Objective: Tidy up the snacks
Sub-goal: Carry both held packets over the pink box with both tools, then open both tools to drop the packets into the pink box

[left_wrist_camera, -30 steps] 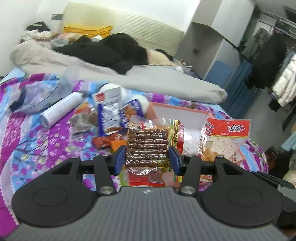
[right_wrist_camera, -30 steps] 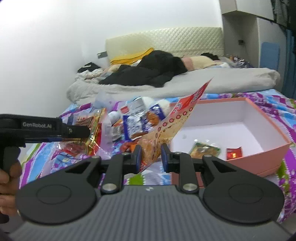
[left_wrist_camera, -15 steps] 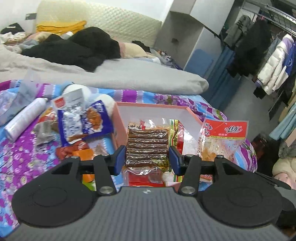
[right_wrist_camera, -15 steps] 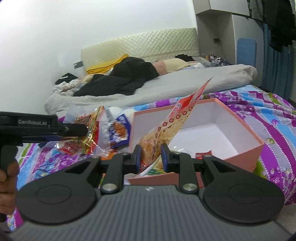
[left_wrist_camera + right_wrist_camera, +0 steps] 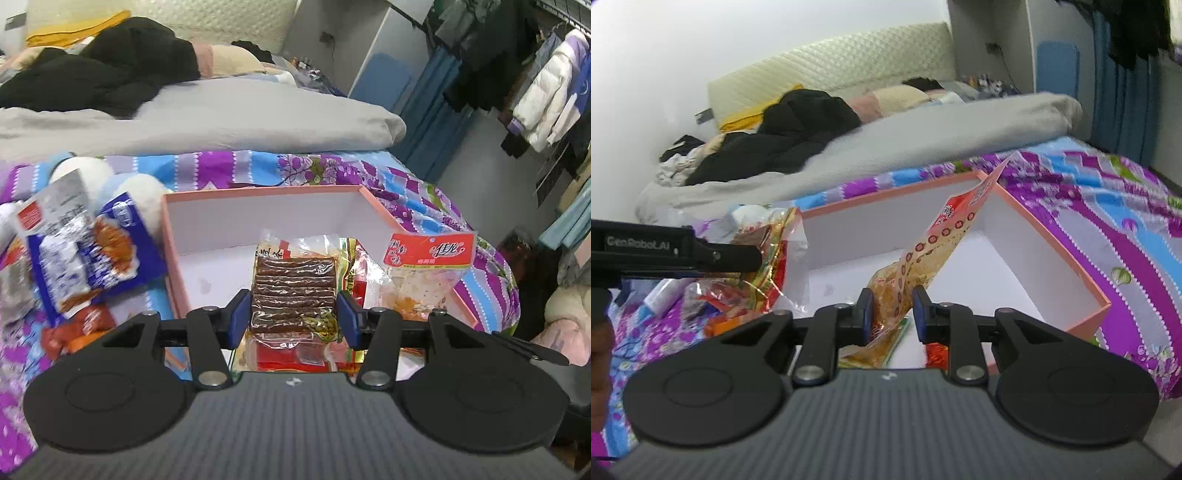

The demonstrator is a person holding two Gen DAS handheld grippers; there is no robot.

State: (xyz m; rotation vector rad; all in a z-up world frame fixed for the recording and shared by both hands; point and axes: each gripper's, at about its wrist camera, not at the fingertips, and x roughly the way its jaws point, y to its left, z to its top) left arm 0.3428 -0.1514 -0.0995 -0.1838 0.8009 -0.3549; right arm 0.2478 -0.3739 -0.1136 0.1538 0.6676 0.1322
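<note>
— Left gripper (image 5: 293,314), what has it got?
— Its blue pads are pressed against both sides of a clear packet of brown snack sticks (image 5: 293,291), jaws about half spread, with more crinkly wrappers bunched under it. The packet hangs over the near end of the pink box (image 5: 258,192).
— And the right gripper (image 5: 893,310)?
— Jaws narrow, pinching the lower end of a red-topped snack bag (image 5: 934,243), which slants up across the box's white inside. A green-edged packet (image 5: 886,347) and a small red one lie on the box floor below it.
— Where does the box sit?
— On a purple and blue patterned bedspread (image 5: 332,166). Left of the box lie loose snacks, among them a blue and white packet (image 5: 92,254). Beyond the box a grey duvet (image 5: 221,114) crosses the bed, with black clothing (image 5: 92,74) heaped before a quilted headboard. Right of the box, coats hang on a rack (image 5: 546,96).
</note>
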